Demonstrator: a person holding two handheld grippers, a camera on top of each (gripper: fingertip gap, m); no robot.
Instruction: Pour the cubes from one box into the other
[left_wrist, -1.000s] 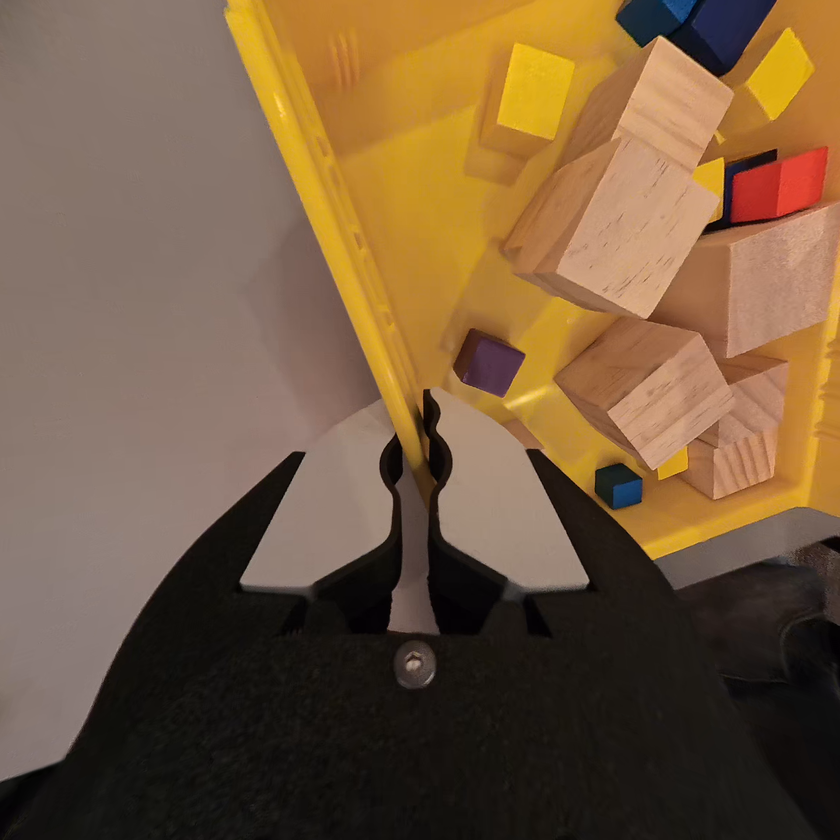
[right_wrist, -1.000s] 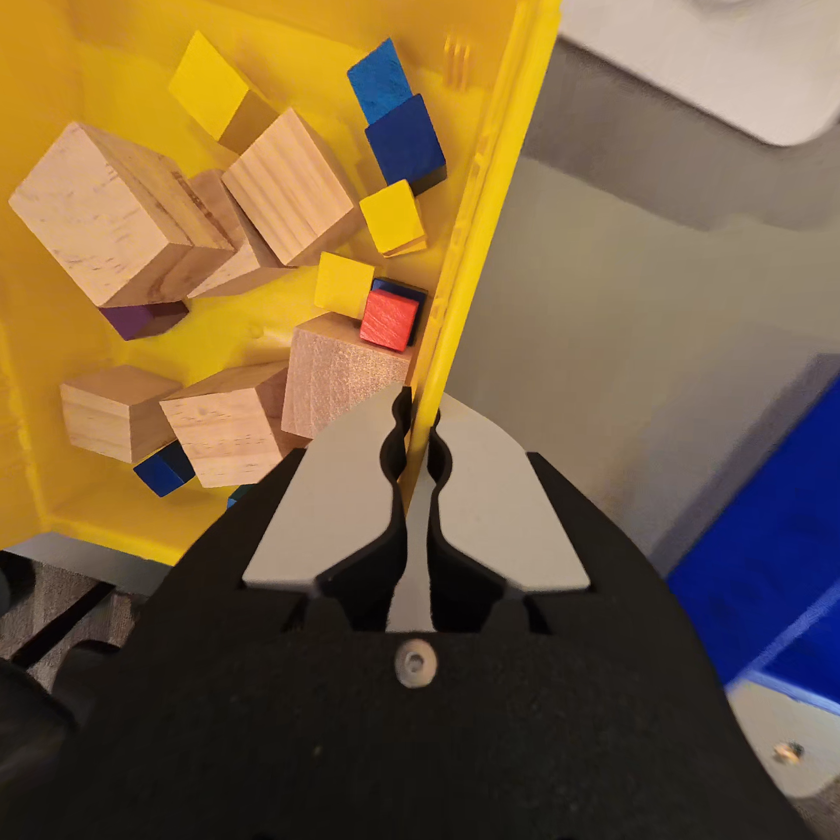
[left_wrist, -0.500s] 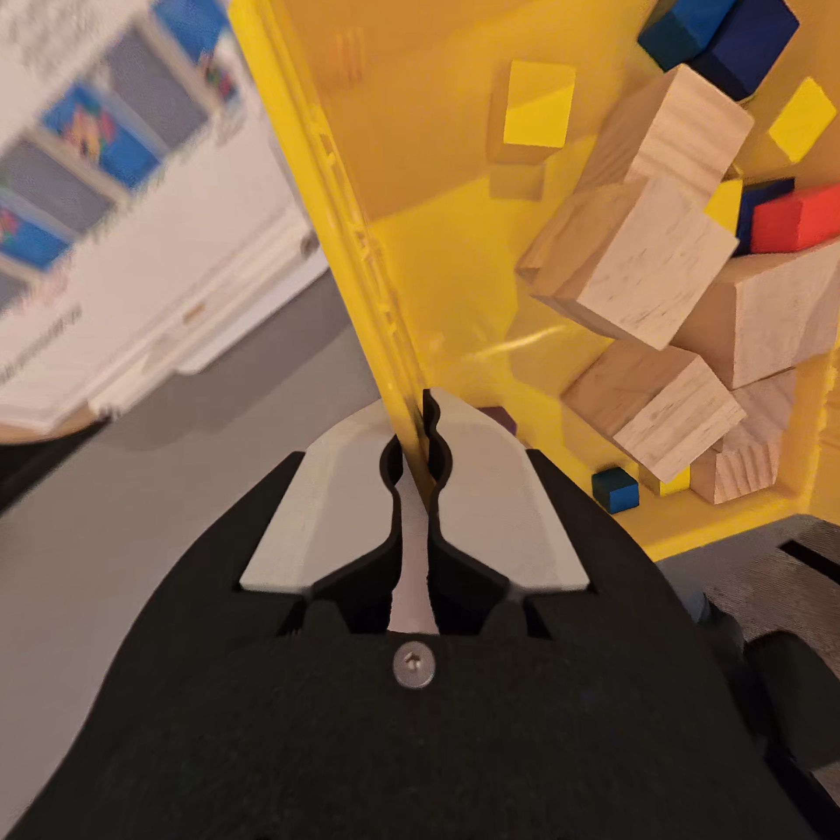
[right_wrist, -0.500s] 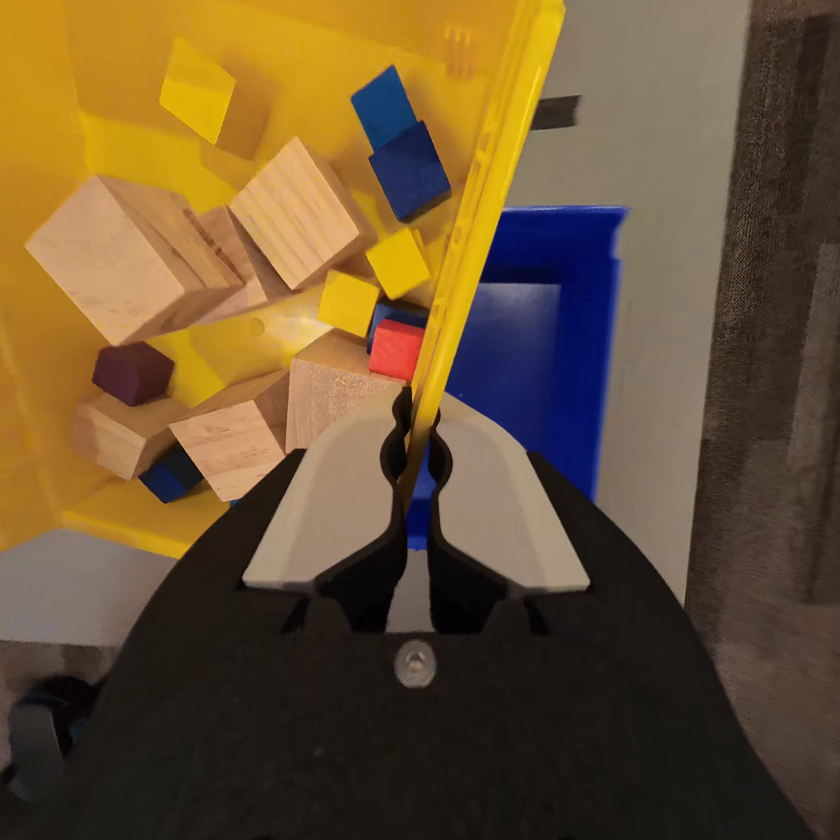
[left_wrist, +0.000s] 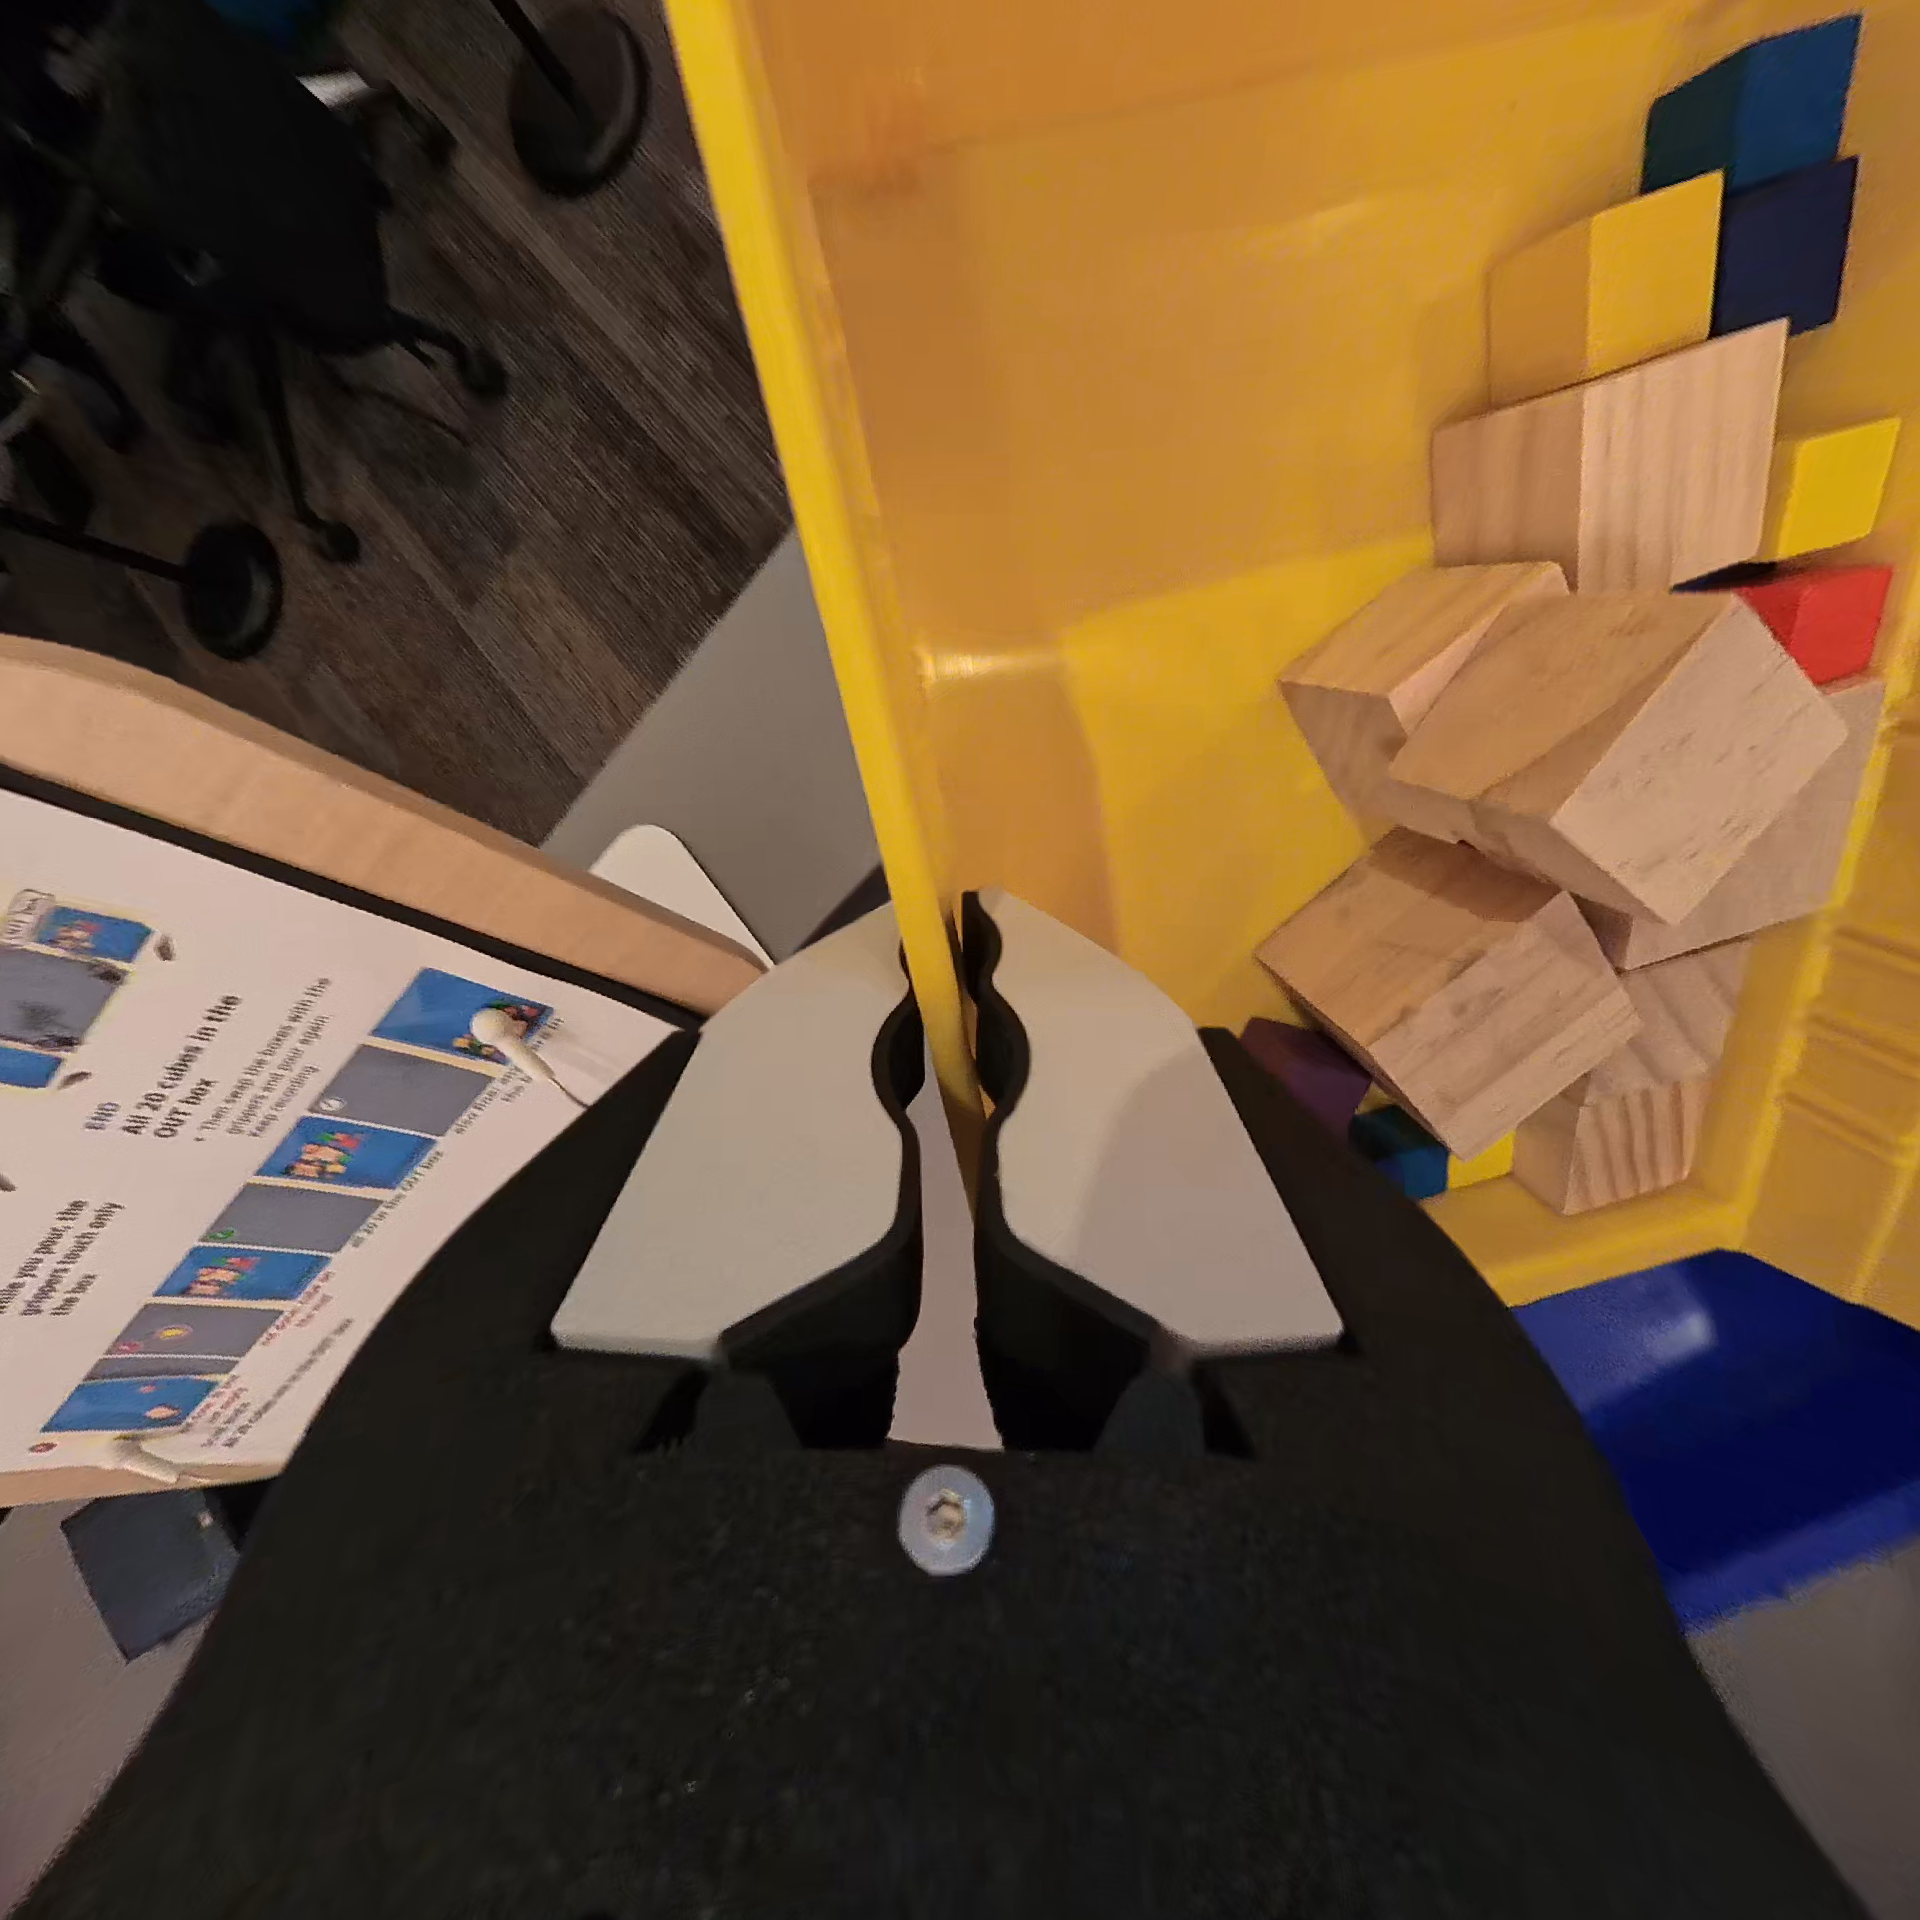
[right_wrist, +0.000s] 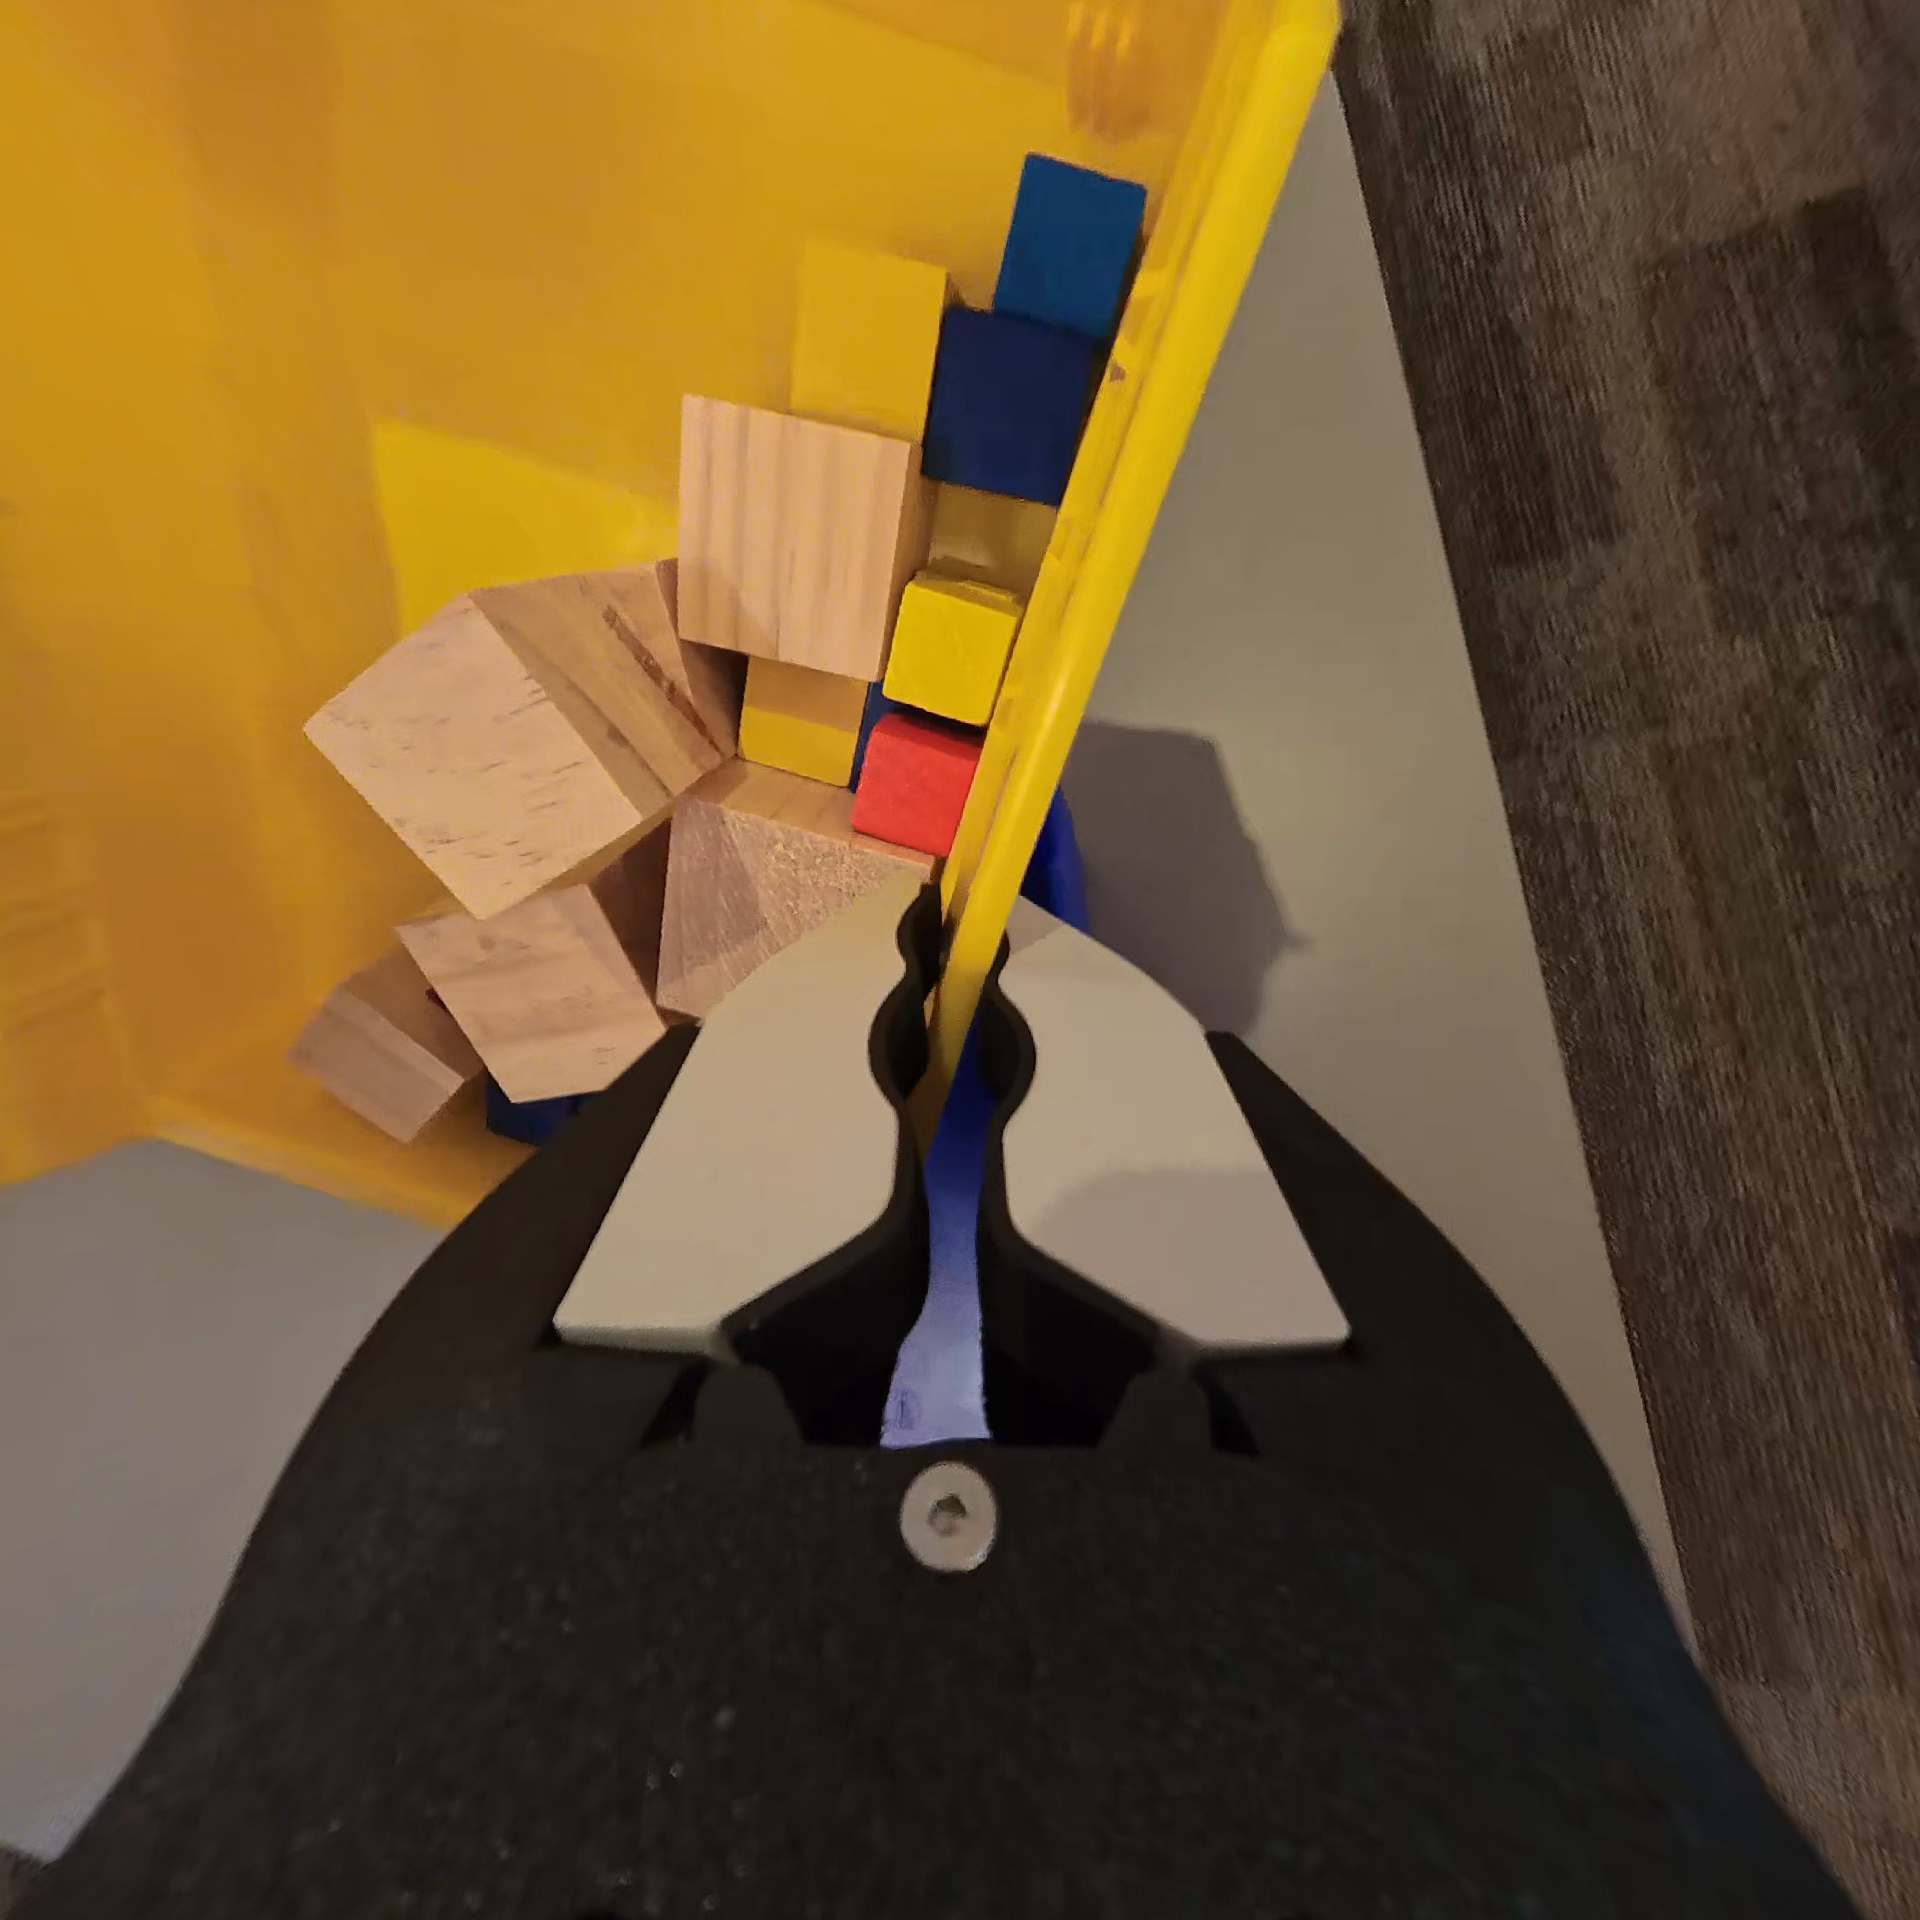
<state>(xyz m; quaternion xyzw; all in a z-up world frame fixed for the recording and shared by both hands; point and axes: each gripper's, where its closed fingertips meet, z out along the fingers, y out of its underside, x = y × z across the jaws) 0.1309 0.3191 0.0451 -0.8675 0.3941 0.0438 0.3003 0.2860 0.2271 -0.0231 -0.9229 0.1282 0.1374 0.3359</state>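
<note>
Your left gripper (left_wrist: 938, 925) and right gripper (right_wrist: 961, 914) each pinch a side wall of the tilted yellow box (left_wrist: 1091, 436); cubes (left_wrist: 1621, 769) pile against the wall nearest your right gripper. One blue box (left_wrist: 1756, 1392) sits below; one instruction sheet (left_wrist: 208, 1143) lies left.

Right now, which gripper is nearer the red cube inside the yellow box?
Right. The right gripper clamps the yellow box wall just below the red cube. The left gripper clamps the opposite wall, across the box from it.
</note>
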